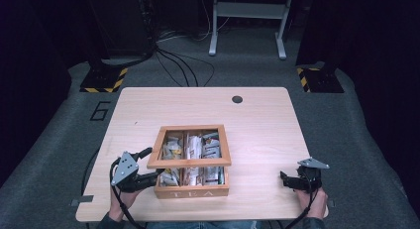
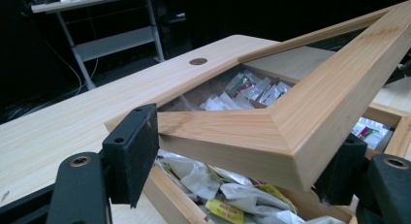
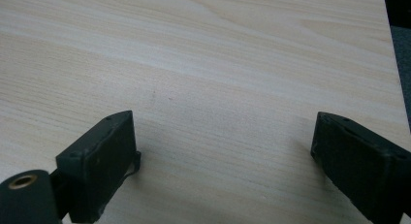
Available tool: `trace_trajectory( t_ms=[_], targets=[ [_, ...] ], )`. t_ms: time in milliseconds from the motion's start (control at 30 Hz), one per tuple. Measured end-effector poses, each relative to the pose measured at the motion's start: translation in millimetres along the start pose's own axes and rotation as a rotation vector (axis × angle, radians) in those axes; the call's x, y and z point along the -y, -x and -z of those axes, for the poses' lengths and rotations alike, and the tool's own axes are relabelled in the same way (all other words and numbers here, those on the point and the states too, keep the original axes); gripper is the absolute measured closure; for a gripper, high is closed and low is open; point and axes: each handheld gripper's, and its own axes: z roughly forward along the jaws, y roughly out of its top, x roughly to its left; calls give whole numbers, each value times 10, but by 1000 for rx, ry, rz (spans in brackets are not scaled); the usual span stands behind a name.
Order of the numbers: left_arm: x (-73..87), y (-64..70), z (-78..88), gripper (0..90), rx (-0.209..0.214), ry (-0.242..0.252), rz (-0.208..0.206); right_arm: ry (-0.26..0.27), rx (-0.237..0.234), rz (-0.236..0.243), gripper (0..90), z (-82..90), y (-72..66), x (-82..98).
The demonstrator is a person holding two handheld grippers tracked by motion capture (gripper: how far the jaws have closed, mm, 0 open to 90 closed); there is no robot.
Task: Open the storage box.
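Observation:
A wooden tea box [image 1: 191,192] marked TEA stands at the table's near middle, packed with tea bags [image 2: 213,183]. Its framed lid [image 1: 189,162] is tilted up at the front, off the box rim. My left gripper [image 1: 151,165] is at the lid's front left corner. In the left gripper view that corner [image 2: 291,112] sits between the two pads, and my left gripper [image 2: 235,161] is shut on it. My right gripper [image 1: 285,179] rests low at the front right, well away from the box. It stands open [image 3: 223,161] over bare wood, with nothing between its pads.
The light wooden table [image 1: 257,120] has a round cable hole [image 1: 237,99] near its far edge. Beyond it on the grey floor are a white metal stand [image 1: 247,11], loose cables and two yellow-and-black striped base plates [image 1: 104,80].

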Motion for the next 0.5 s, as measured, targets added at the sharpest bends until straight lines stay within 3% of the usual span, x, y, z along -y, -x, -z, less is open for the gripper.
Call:
trace_trajectory(
  t_ms=[367,500],
  targets=[
    [-157,-110,-48,332,-18,19,8,1,-1,1,91,2,0,1],
    [-248,-148,-61,370,-30,21,-10,2,-2,2,92,2,0,2]
  ],
)
